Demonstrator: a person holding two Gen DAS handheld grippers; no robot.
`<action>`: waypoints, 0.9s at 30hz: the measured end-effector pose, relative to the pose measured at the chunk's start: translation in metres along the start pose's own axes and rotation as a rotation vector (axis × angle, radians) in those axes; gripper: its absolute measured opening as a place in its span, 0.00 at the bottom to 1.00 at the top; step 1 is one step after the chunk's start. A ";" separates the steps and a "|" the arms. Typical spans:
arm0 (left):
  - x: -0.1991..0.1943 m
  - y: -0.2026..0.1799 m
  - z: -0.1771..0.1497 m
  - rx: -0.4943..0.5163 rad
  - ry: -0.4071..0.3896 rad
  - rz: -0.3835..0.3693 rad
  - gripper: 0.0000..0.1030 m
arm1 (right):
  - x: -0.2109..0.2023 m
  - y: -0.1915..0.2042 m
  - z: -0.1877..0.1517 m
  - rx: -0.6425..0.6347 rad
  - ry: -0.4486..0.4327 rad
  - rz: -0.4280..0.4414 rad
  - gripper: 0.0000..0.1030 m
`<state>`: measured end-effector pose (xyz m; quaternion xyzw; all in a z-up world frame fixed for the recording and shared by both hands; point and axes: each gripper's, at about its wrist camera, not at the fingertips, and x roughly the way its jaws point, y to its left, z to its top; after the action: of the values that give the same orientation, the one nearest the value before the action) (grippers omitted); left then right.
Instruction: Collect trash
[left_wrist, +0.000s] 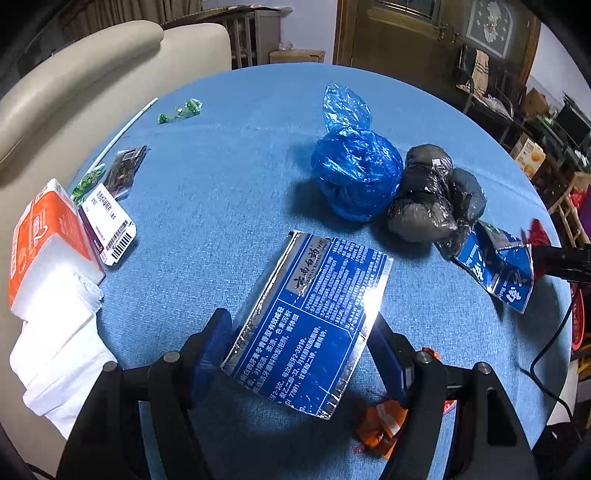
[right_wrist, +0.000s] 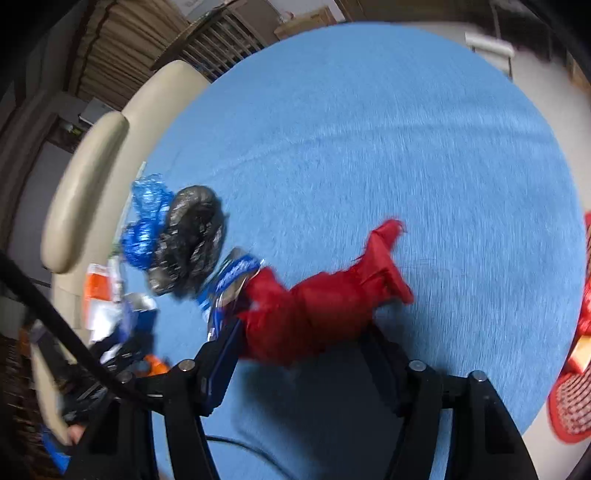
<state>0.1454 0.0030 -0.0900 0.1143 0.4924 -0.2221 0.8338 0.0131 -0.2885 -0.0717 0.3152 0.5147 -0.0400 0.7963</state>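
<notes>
Trash: flattened blue-and-silver foil toothpaste carton (left_wrist: 306, 325) in my left tongs (left_wrist: 295, 350), crumpled red paper wrapper (right_wrist: 317, 306) in my right tongs (right_wrist: 299, 354); both over the round table under its blue cloth (left_wrist: 221, 192).
Left tongs: clamped across the carton's width, one pad on each long edge; the near end hangs above the cloth.
Right tongs: closed around the red wrapper, I judge; the picture is smeared, so pad contact is not sharp.
Handling, carton: light, stiff across the fold lines, glossy and likely slippery; the edges are the sensible hold, as taken.
Handling, wrapper: soft, weightless, crushes easily; best pinched at its bulky middle.
Still on the cloth: knotted blue plastic bag (left_wrist: 354, 173) touching a black plastic bag bundle (left_wrist: 432, 195), with a torn blue foil packet (left_wrist: 498, 269) just beside that.
Left view only: orange-and-white tissue pack (left_wrist: 48, 236), white barcode box (left_wrist: 110, 229), green candy wrappers (left_wrist: 181, 110), a white straw (left_wrist: 125, 129), all near the far-left rim.
Right view only: the red wrapper whole, and a red slipper (right_wrist: 569, 410) on the floor.
</notes>
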 end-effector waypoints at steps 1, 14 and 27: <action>0.001 0.000 0.000 -0.007 -0.002 0.005 0.72 | 0.001 0.003 0.000 -0.007 -0.028 -0.011 0.59; -0.051 -0.013 -0.009 -0.124 -0.085 0.079 0.69 | -0.041 0.017 -0.023 -0.214 -0.192 0.031 0.35; -0.145 -0.114 -0.025 -0.022 -0.237 0.126 0.69 | -0.144 -0.024 -0.065 -0.257 -0.344 0.111 0.35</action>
<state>0.0103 -0.0493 0.0276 0.1087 0.3847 -0.1758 0.8996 -0.1155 -0.3100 0.0216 0.2277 0.3539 0.0165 0.9070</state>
